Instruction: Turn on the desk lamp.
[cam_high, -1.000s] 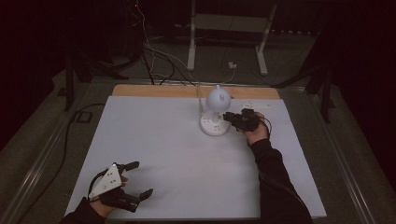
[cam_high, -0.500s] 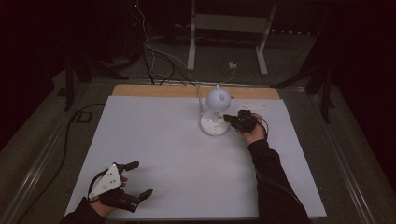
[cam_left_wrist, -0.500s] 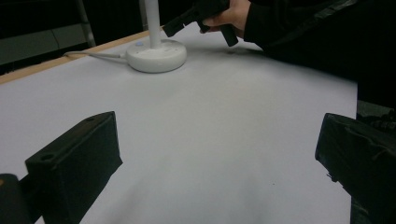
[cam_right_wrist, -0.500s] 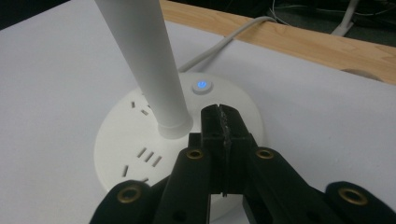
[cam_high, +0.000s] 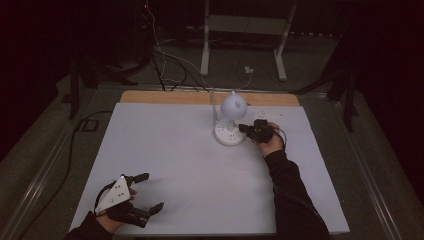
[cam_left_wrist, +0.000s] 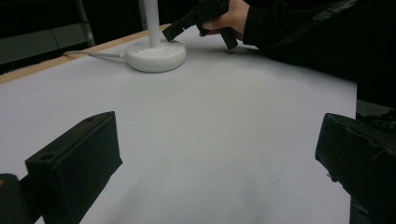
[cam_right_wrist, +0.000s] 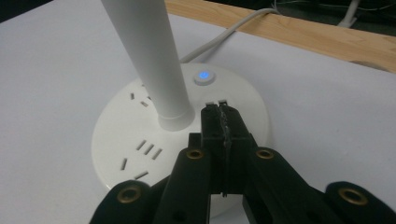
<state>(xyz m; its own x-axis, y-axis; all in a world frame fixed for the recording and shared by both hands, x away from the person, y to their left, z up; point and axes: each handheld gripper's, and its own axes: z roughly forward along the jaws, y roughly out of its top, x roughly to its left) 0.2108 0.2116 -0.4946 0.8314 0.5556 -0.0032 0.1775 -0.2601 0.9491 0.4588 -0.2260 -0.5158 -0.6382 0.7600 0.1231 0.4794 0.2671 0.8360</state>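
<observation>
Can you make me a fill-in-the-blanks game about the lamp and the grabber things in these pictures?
1. The small button on the lamp base glows ____.
2. The right gripper has its jaws ____ over the base.
3. The left gripper has its jaws ____, with nothing between them.
4. The lamp's cord runs toward the ____ strip at the table's far edge.

Missing words: blue; shut; open; wooden

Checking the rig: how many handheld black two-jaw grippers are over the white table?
2. The left gripper, jaws open, sits at the near left corner; the right gripper, jaws shut, touches the white round lamp base at the far side.
</observation>
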